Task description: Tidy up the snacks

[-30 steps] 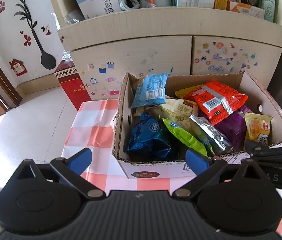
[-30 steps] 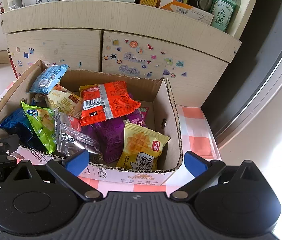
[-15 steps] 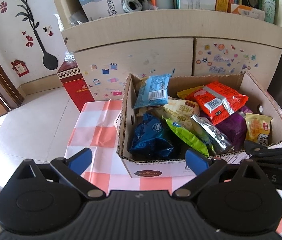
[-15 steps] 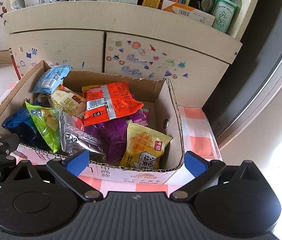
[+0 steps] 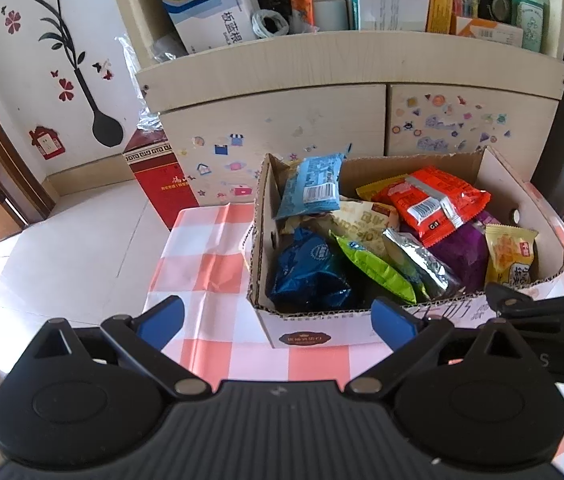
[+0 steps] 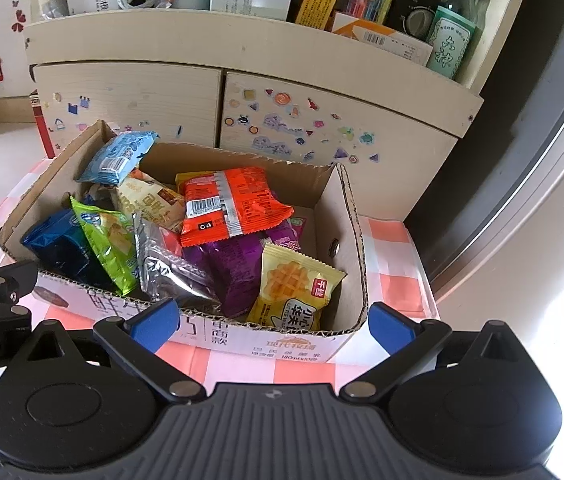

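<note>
An open cardboard box [image 5: 260, 216] [image 6: 353, 240] full of snack packets stands on a red-and-white checked cloth [image 5: 206, 256]. On top lie an orange packet [image 5: 433, 200] [image 6: 230, 204], a light blue one [image 5: 313, 188] [image 6: 118, 156], a dark blue bag [image 5: 305, 276], a green bag [image 6: 106, 240], a silver one [image 6: 166, 268], a purple one [image 6: 234, 264] and a yellow waffle packet [image 6: 293, 292] [image 5: 509, 256]. My left gripper [image 5: 278, 316] hangs open before the box's near left corner. Open too, my right gripper [image 6: 272, 324] hovers at the near right wall. Both hold nothing.
Behind the box stands a pale cabinet [image 5: 321, 120] with stickers on its doors and a shelf crowded with boxes and bottles [image 6: 445, 40]. A red carton [image 5: 162, 176] sits on the tiled floor at the left. A dark appliance door [image 6: 521, 120] rises at the right.
Both grippers have drawn back and up a little, so the box sits lower and further right in the left view. Nothing in the box has moved.
</note>
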The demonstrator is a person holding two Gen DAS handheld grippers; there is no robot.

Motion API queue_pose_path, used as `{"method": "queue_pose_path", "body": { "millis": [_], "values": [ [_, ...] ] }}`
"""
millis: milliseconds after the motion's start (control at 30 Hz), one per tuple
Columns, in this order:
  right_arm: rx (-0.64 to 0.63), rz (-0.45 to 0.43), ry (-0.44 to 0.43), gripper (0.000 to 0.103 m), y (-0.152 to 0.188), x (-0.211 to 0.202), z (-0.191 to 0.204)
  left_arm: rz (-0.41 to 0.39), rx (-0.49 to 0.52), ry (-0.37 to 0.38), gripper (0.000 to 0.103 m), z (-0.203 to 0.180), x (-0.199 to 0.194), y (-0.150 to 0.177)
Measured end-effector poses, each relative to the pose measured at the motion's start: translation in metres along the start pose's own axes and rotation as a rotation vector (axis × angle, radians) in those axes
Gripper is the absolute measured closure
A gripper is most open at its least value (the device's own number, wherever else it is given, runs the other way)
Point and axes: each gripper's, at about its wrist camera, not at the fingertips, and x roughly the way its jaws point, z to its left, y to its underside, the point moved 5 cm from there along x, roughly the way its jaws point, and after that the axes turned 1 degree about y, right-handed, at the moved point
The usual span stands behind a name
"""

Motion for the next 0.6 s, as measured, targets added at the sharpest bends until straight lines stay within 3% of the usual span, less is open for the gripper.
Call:
{"method": "queue_pose_path", "body": {
  "millis": [600],
  "values": [
    [-0.114, -0.013, -0.024, 0.000, 0.025, -0.028, 0.014, -0.030, 0.032, -0.034, 0.002, 0.004, -0.035, 0.030]
  ]
}}
